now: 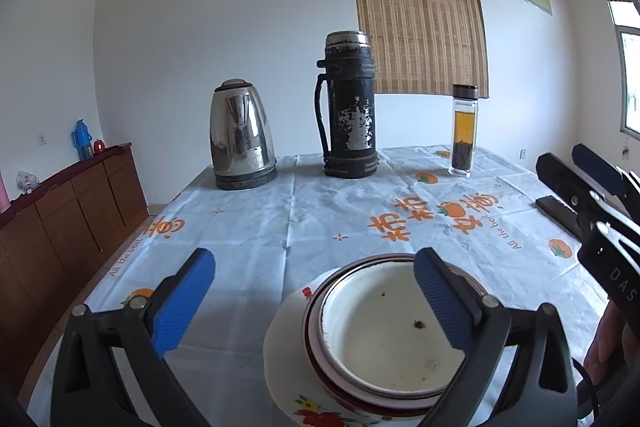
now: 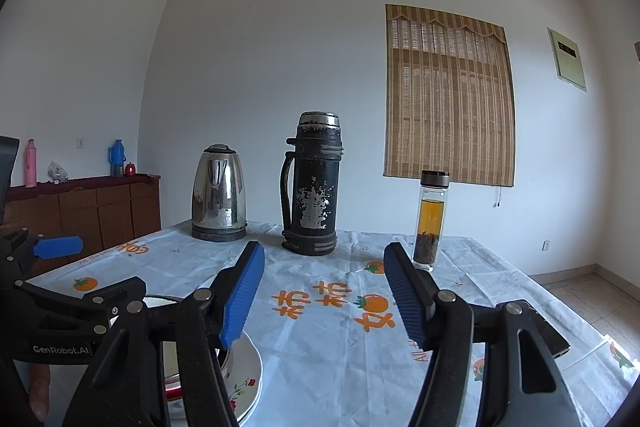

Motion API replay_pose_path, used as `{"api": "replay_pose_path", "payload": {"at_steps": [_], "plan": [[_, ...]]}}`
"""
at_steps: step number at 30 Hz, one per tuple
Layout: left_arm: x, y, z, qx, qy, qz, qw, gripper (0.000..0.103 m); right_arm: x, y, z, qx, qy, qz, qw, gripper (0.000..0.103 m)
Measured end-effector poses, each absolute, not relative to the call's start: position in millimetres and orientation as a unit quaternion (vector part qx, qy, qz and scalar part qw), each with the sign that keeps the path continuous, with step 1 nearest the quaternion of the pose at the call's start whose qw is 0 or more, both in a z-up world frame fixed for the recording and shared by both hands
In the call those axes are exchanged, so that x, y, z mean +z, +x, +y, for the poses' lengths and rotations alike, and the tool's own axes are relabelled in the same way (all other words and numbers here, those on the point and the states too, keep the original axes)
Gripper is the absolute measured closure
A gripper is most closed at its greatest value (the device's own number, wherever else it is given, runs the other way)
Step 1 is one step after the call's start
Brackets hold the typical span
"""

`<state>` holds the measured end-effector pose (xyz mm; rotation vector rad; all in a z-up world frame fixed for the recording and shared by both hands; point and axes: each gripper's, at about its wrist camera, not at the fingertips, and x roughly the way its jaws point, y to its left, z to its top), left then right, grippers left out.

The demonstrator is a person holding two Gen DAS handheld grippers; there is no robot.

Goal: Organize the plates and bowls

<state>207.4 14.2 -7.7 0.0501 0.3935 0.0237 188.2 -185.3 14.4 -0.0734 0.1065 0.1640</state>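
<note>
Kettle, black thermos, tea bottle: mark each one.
kettle (image 1: 242, 135), left wrist view, on its steel body.
black thermos (image 1: 349, 107), left wrist view, on its worn barrel.
tea bottle (image 2: 430, 223), right wrist view, on its glass.

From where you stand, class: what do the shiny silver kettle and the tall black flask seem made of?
Shiny silver kettle: polished steel, judging by its mirror-like reflections. Tall black flask: probably painted metal, since silvery patches show where the black coat has flaked.

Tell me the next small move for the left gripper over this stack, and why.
Probably pull the left gripper back and up. The bowl already sits nested on the flowered plate, the open jaws grip nothing, and the right gripper is open and empty too, so the stack looks finished.
</note>
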Motion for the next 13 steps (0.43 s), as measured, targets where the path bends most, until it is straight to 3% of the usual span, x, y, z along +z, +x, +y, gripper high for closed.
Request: {"api": "replay_pose_path", "payload": {"at_steps": [13], "plan": [[-6.7, 204.4, 12.9, 0.012, 0.037, 0.183, 0.982, 0.0, 14.0, 189.2, -183.2, 0.08, -0.04, 0.053, 0.995, 0.039]]}}
